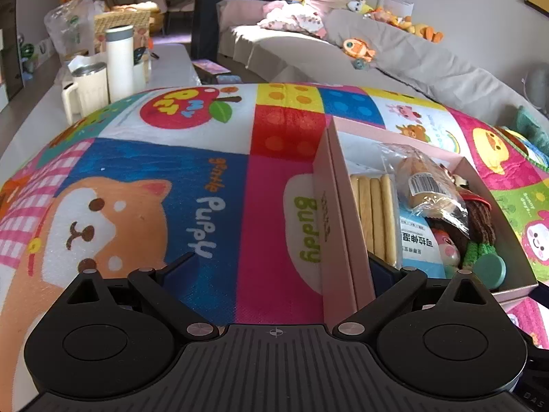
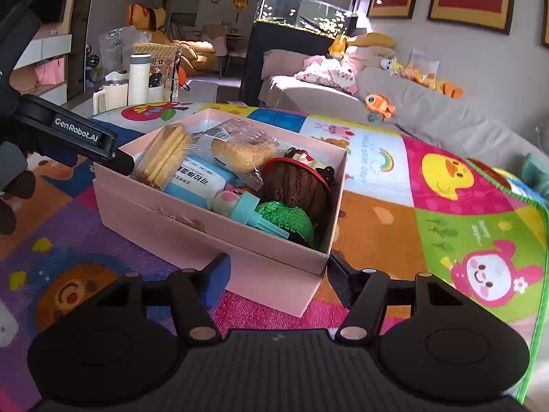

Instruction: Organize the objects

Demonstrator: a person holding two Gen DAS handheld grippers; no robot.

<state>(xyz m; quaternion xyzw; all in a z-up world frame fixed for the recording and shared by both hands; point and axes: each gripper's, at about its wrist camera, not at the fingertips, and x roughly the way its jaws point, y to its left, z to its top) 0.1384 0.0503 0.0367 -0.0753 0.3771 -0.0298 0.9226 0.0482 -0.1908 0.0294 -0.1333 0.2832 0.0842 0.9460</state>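
A pink box (image 2: 192, 226) stands on a colourful play mat (image 2: 394, 213). It holds a pack of biscuit sticks (image 2: 164, 158), a wrapped bread (image 2: 240, 151), a blue pack (image 2: 195, 178), a brown knitted toy (image 2: 295, 182) and a teal-and-green toy (image 2: 274, 216). My left gripper (image 1: 281, 267) is open, its jaws astride the box's left wall (image 1: 333, 213); it also shows in the right wrist view (image 2: 85, 137) at the box's far left corner. My right gripper (image 2: 278, 274) is open, its jaws astride the box's near corner.
A white bottle (image 1: 119, 61) and a cream jug (image 1: 85, 92) stand on a low table beyond the mat. A grey sofa (image 1: 411, 61) with plush toys runs along the right. A fish tank (image 2: 302, 10) stands behind.
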